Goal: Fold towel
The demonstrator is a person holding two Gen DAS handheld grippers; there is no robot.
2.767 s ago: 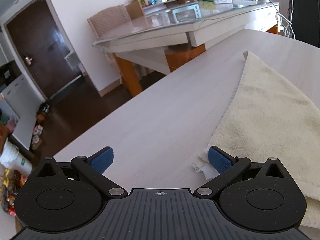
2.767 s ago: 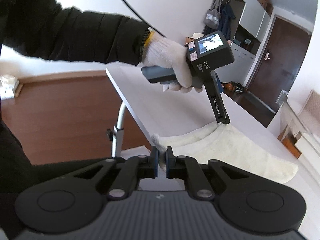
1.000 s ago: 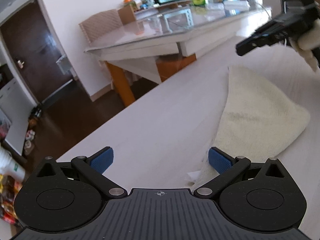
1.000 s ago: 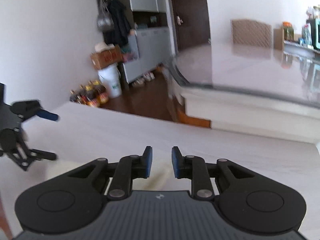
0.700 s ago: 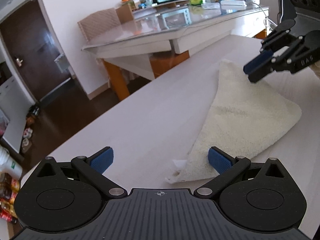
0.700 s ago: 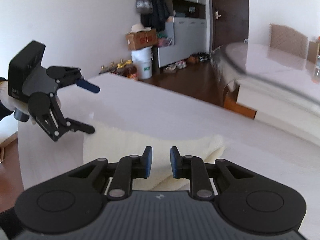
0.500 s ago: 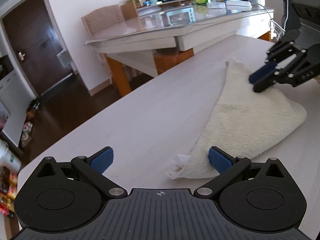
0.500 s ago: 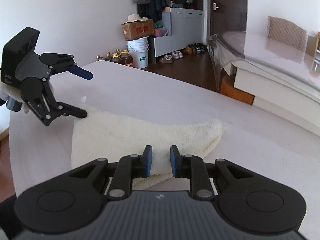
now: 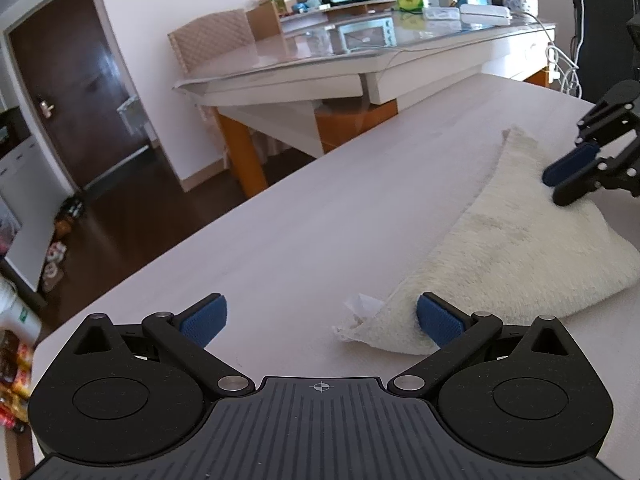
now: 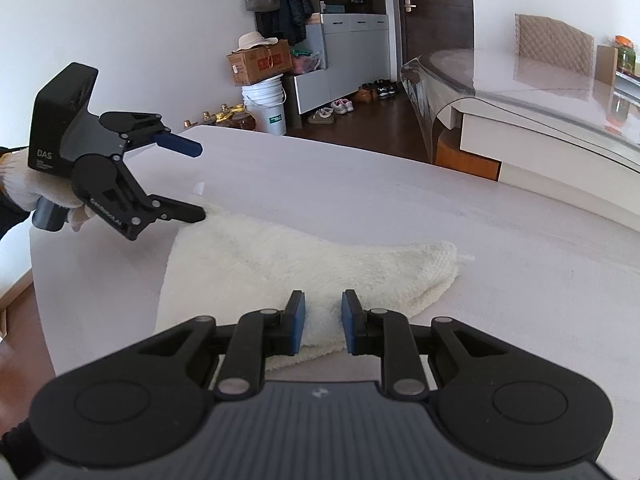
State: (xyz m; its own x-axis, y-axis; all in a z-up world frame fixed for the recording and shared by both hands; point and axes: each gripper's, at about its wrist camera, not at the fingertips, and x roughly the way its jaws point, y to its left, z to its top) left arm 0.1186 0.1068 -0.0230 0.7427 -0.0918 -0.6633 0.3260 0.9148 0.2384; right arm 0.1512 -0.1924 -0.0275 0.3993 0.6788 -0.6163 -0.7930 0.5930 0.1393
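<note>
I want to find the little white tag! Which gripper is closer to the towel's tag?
Left. The left gripper hangs open right by the tag; the right gripper is over the towel's far end.

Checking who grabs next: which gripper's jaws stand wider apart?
The left gripper: its pads gape wide at the towel's corner; the right gripper leaves only a narrow gap.

Towel [image 9: 516, 256] fluffy terry cloth; table [image 9: 320, 220] matt, possibly laminate.
</note>
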